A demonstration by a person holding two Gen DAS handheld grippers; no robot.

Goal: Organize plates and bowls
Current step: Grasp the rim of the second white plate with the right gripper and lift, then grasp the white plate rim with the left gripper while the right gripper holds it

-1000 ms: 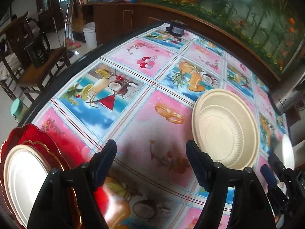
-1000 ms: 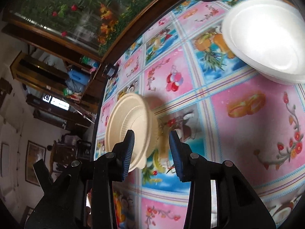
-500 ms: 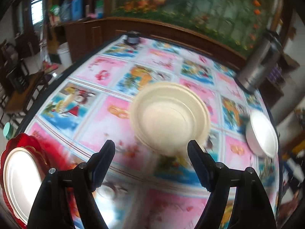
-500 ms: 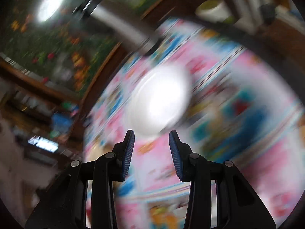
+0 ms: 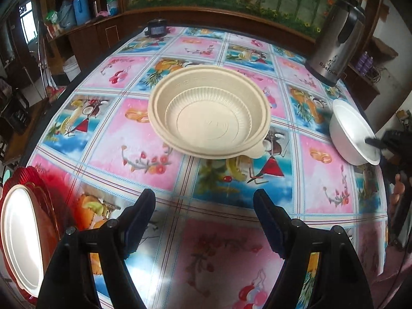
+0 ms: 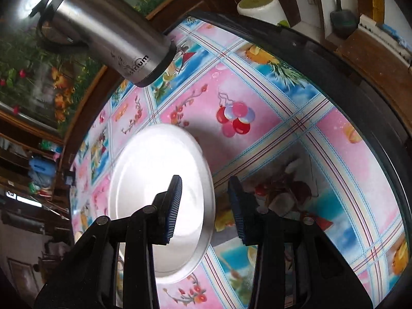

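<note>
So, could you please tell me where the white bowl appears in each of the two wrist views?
Left wrist: white bowl at the right edge, on the tablecloth, below the steel flask.
Right wrist: white bowl left of centre, its rim between the right gripper's closing fingers.
Shared landmark: the steel flask, upper left here.

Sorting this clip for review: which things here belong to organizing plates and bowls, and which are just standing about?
Belongs:
beige bowl
white bowl
white plate on red plate

Standing about:
steel jug
small black device
tablecloth
</note>
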